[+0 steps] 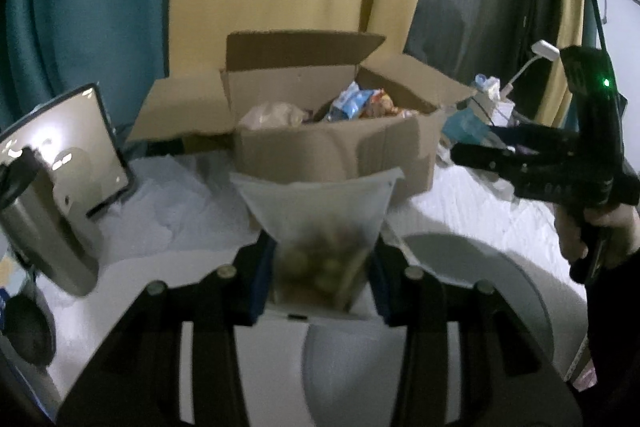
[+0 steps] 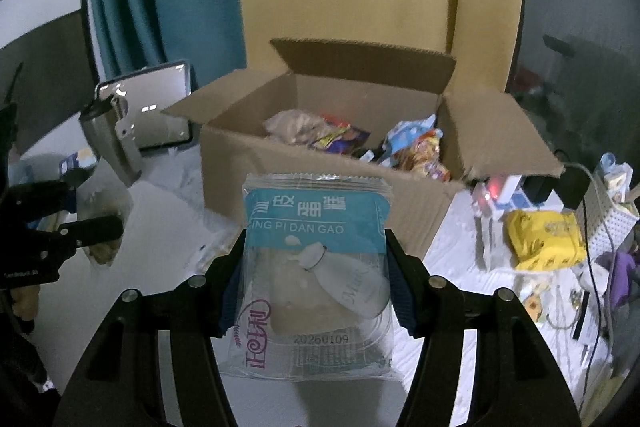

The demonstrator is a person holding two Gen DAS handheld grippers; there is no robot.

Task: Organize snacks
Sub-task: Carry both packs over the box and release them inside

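An open cardboard box (image 1: 332, 151) (image 2: 304, 163) stands on the white-covered table with several snack packets (image 1: 360, 103) (image 2: 416, 151) inside. My left gripper (image 1: 322, 267) is shut on a clear bag of greenish-brown snacks (image 1: 320, 223), held up just in front of the box's near wall. My right gripper (image 2: 316, 279) is shut on a clear cake packet with a teal label (image 2: 316, 259), also raised in front of the box. Each gripper shows in the other's view: the right gripper (image 1: 476, 147) at the box's right side, the left gripper (image 2: 72, 211) at the far left.
A reflective screen on a stand (image 1: 80, 143) (image 2: 148, 107) and a silver metal object (image 1: 44, 219) sit left of the box. Right of it lie a yellow packet (image 2: 544, 239), a white perforated basket (image 2: 608, 211) and cables. Teal and yellow curtains hang behind.
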